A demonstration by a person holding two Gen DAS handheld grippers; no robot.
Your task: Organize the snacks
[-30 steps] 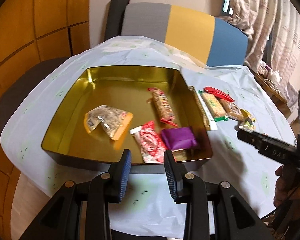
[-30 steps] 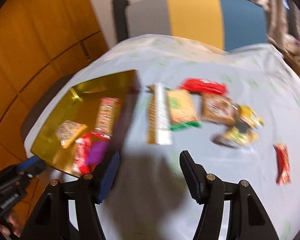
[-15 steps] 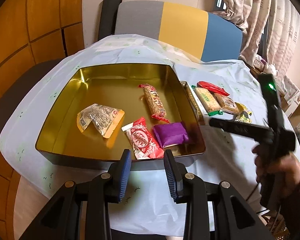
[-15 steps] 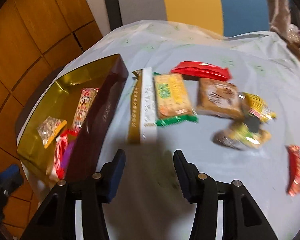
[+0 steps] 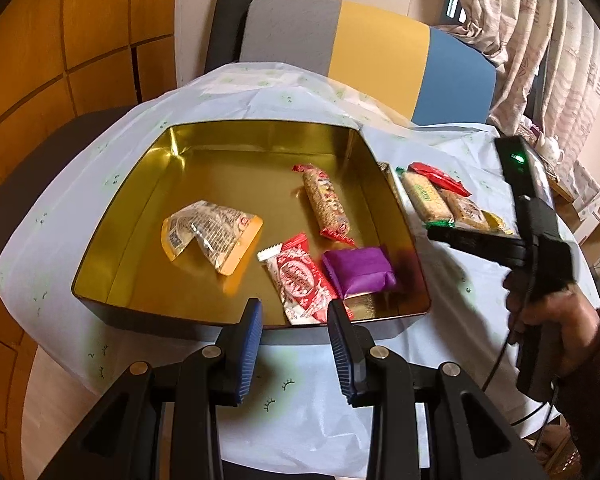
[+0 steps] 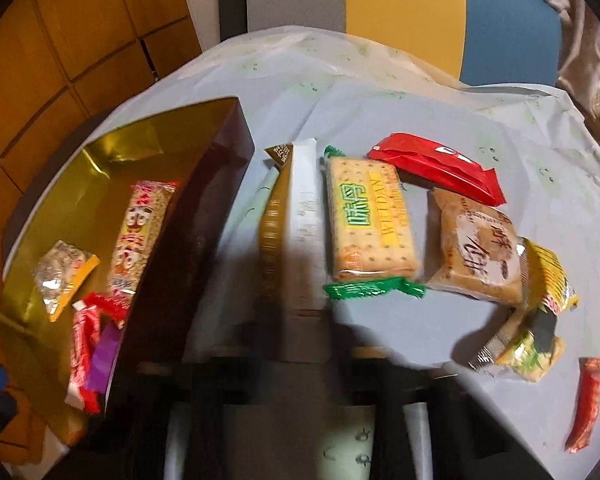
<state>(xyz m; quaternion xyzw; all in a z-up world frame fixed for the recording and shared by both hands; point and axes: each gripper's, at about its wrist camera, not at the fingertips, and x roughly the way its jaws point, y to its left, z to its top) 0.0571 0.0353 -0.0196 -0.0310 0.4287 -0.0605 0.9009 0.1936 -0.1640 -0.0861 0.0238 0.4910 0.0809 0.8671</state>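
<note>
Worktop point(image 5: 300, 400) under pale cloth; gold tin point(image 5: 260, 136), loose snacks beside it.
Left claw point(image 5: 294, 344) spread, nothing between jaws; tin just ahead, red wafer packet point(image 5: 300, 280) and purple packet point(image 5: 360, 270) nearest its tips. Right claw point(image 5: 430, 233) has just been closing, jaws pressed together. Long white-and-gold packet point(image 6: 304, 220) runs straight ahead of it, cracker packet point(image 6: 368, 220) to its right. Blur hides whether the long packet's end is pinched.
</note>
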